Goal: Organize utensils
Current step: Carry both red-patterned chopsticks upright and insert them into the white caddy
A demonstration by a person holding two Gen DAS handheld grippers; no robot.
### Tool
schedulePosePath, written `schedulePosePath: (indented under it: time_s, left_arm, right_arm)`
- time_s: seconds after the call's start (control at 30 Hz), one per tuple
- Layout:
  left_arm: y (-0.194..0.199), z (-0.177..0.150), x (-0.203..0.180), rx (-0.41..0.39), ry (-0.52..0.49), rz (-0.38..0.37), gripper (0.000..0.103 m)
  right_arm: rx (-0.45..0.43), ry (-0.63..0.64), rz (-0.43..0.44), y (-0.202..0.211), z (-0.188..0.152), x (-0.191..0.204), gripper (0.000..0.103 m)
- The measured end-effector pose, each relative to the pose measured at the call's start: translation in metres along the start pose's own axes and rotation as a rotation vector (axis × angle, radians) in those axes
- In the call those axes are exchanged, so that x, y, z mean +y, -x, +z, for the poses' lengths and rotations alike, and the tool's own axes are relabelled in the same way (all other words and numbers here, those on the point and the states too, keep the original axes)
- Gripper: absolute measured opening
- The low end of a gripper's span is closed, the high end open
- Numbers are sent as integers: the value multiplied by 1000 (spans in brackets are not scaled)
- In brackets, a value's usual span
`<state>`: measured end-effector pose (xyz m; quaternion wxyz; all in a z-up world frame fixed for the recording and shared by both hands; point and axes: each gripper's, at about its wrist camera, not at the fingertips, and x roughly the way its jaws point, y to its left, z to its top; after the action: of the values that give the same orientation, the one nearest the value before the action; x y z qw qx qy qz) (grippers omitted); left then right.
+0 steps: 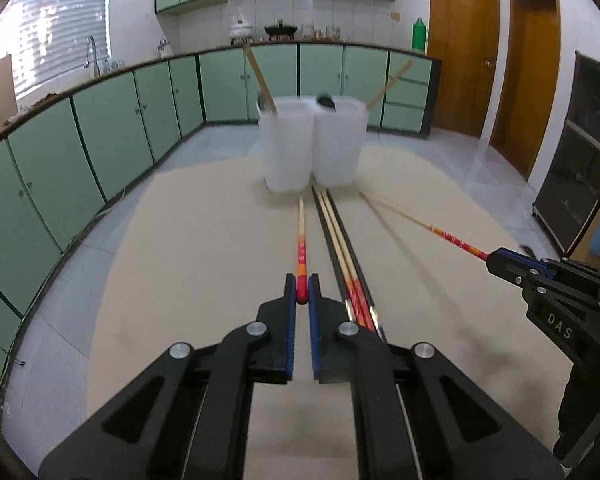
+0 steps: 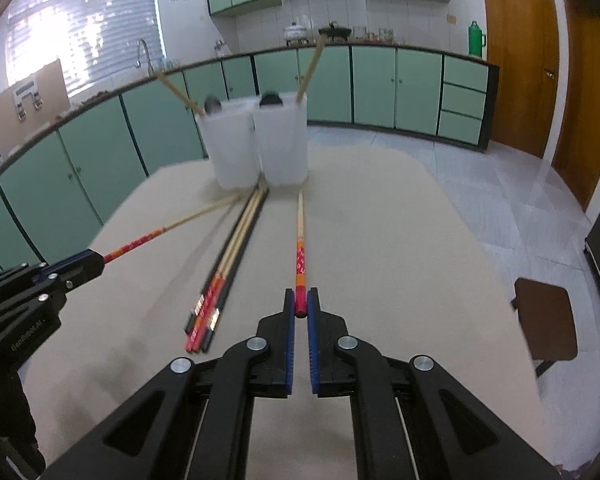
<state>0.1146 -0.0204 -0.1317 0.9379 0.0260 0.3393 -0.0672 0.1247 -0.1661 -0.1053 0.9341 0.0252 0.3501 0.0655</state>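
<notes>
Two white translucent holders (image 1: 312, 144) (image 2: 260, 142) stand side by side at the far middle of the beige table, each with a chopstick and a dark utensil in it. My left gripper (image 1: 302, 290) is shut on the red end of a red-and-wood chopstick (image 1: 301, 240) that points at the holders. My right gripper (image 2: 301, 302) is shut on the red end of another such chopstick (image 2: 300, 240); it shows in the left view (image 1: 496, 260) too. A bundle of black and red chopsticks (image 1: 346, 256) (image 2: 228, 264) lies on the table between the two grippers.
The beige table (image 1: 204, 264) drops off to a tiled floor on all sides. Green kitchen cabinets (image 1: 100, 128) run along the left and back. A dark stool (image 2: 544, 324) stands right of the table. Wooden doors (image 1: 496, 60) are at the back right.
</notes>
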Motion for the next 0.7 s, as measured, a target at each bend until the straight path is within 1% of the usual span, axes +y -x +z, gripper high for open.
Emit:
schedulePosePath:
  time_s: [0.13,0.23,0.37,0.53,0.7]
  left_arm:
    - [16,21,4,-56,8,-8,5]
    - [30,41,7,-108,11,-18,5]
    - [42,63,9,-159,2,-32,5]
    - [49,86,9,-192,2,-66,5]
    - [48,99,9,-195,13,-106,5]
  right_arm:
    - [-53,-3,20,18,22,-2,6]
    - [-96,-1,32,33,43,-5,6]
    - [-138,4,62,47,69,-4,6]
    - [-146,16,107,53,99,-1,6]
    - [-130,25,168,52,127,3,6]
